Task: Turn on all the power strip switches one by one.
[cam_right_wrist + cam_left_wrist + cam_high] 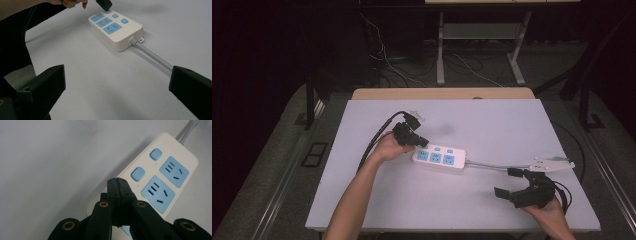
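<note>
Two grippers at work: left gripper (117, 181) clenched, tips pressing power strip (439, 159) button; right gripper (512, 184) released, well behind.

In the left gripper view the left claw (117, 181), its jaws pressed together, hides the near end of the power strip (160, 180), including the third button and most of a third socket, while the strip's cable (187, 128) runs off the top edge. In the right gripper view the cable (152, 56) passes behind the right claw's (117, 82) jaw. Whether the left claw's tip touches the button there is too small to tell.
</note>
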A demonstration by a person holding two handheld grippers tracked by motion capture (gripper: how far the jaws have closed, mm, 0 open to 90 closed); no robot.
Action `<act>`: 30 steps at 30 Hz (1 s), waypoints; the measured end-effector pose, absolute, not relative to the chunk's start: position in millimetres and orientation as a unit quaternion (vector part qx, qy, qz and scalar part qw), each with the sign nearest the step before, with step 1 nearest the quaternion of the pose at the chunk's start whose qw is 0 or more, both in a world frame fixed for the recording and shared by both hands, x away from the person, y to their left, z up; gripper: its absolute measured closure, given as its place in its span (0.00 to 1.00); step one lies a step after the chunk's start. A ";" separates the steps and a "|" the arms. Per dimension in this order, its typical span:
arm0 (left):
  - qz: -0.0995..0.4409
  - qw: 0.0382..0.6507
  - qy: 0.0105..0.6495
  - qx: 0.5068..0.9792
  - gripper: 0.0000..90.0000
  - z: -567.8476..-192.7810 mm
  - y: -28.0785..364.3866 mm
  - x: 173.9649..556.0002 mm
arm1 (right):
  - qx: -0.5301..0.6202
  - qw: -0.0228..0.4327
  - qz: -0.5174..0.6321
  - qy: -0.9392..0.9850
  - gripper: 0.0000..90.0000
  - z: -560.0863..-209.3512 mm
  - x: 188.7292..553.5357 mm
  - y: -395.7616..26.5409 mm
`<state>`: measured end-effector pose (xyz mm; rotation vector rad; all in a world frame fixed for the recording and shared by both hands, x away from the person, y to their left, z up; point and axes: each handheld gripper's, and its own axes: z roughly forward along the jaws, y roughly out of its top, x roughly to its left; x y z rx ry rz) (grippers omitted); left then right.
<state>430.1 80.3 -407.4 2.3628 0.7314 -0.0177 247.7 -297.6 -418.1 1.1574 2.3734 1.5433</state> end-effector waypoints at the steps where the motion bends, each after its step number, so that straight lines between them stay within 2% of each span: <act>1: -0.008 0.330 0.279 0.902 0.99 -407.8 80.5 430.0 | 0.378 0.041 0.504 0.776 0.01 -418.2 247.8 -297.7; 30: 0.005 0.344 0.285 0.895 1.00 -415.0 82.4 425.1 | 0.376 0.043 0.506 0.775 0.01 -416.9 246.8 -297.5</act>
